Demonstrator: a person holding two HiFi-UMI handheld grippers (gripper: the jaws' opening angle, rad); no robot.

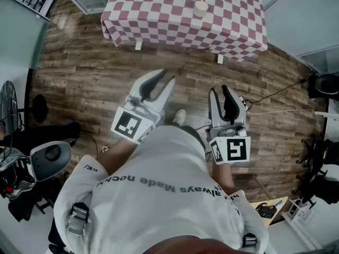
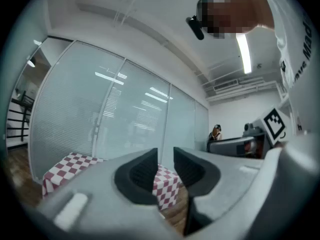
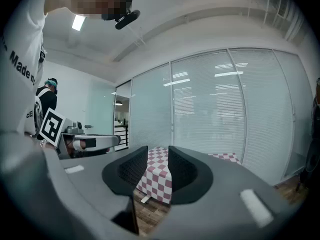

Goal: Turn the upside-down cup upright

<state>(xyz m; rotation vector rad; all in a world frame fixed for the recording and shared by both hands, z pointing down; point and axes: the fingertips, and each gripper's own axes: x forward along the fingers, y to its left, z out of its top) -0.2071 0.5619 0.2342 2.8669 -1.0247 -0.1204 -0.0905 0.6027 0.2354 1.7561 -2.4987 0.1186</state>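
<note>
A small cream cup (image 1: pixel 201 8) stands on the red-and-white checked table (image 1: pixel 159 15) at the top of the head view; its orientation is too small to read. Both grippers are held at waist height over the wooden floor, well short of the table. My left gripper (image 1: pixel 165 78) has its jaws drawn close with nothing between them, and so does my right gripper (image 1: pixel 220 91). In the left gripper view the left gripper (image 2: pixel 165 166) points level at the table's corner (image 2: pixel 167 186). The right gripper (image 3: pixel 158 166) frames the checked cloth (image 3: pixel 157 176) the same way. Neither gripper view shows the cup.
A fan (image 1: pixel 8 105) and a grey-white rounded device (image 1: pixel 50 157) stand at the left. Cables (image 1: pixel 275 97) and black equipment (image 1: pixel 324 86) lie at the right. Glass partition walls (image 3: pixel 225 114) rise behind the table. Another person (image 3: pixel 47 96) stands further off.
</note>
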